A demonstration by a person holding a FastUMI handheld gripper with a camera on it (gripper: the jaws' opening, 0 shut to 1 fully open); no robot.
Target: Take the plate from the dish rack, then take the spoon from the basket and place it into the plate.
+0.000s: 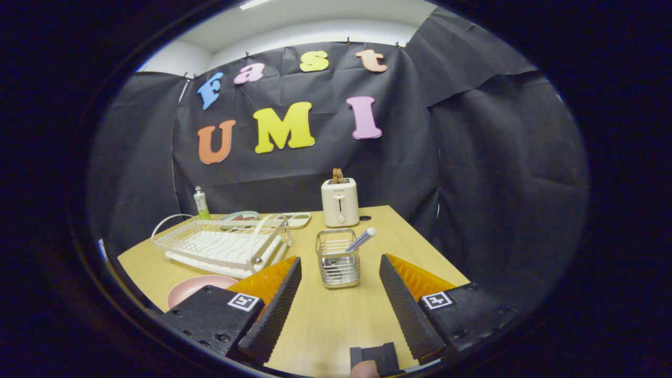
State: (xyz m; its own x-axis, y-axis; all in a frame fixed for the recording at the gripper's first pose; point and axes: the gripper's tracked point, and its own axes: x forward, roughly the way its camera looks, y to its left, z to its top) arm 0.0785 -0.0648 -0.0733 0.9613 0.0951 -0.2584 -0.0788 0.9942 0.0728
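Wooden bench (336, 320) under you | dish rack (223, 244) looks empty, pink plate (191, 289) flat on bench beside left finger: step one judged done | basket (338, 258) just ahead between fingers | spoon (361, 240) inside, handle up, leaning right and away | claw (340, 299) wide open, holding nothing; spoon transfer remains.
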